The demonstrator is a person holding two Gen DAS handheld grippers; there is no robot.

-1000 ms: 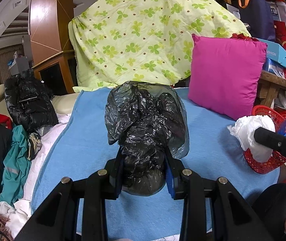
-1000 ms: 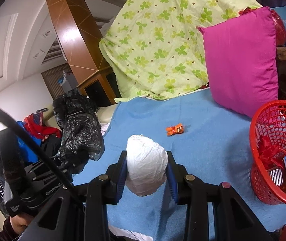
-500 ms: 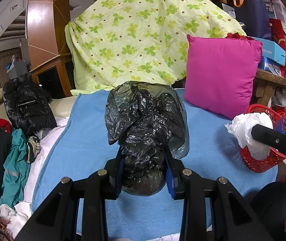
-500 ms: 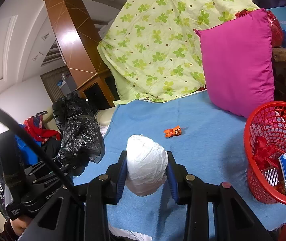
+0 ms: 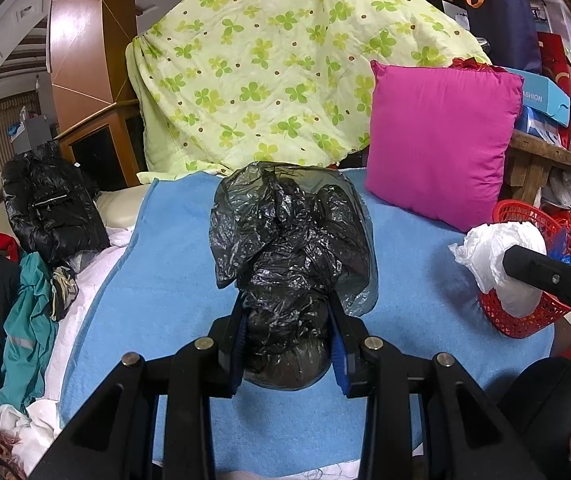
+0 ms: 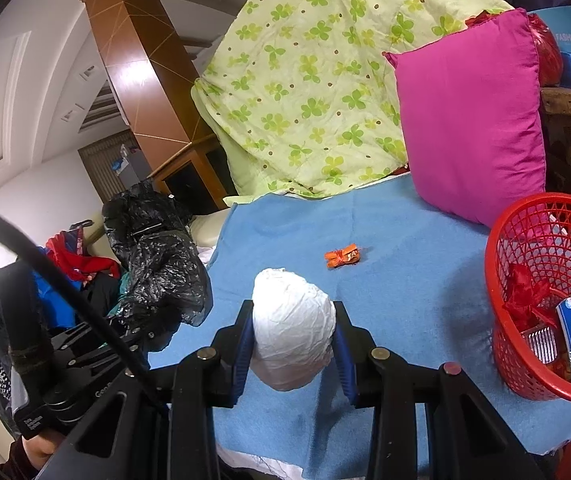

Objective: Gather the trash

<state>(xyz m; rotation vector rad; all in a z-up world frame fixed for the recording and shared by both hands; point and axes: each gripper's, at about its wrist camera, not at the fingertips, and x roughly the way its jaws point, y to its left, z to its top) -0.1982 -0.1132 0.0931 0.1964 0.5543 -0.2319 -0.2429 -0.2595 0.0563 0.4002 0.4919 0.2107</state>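
My left gripper is shut on a crumpled black plastic bag held above the blue blanket. My right gripper is shut on a white crumpled bag; it also shows in the left wrist view, just in front of the red mesh basket. The basket stands at the blanket's right edge with wrappers and boxes inside. A small orange wrapper lies on the blanket ahead of the right gripper. The left gripper with the black bag shows at the left of the right wrist view.
A magenta pillow leans at the back right beside a green clover quilt. A black jacket and clothes are piled at the left. Boxes sit on a wooden shelf at the right.
Both grippers keep their hold. The right gripper with the white bag has shifted slightly towards the red basket; the left view has barely moved.
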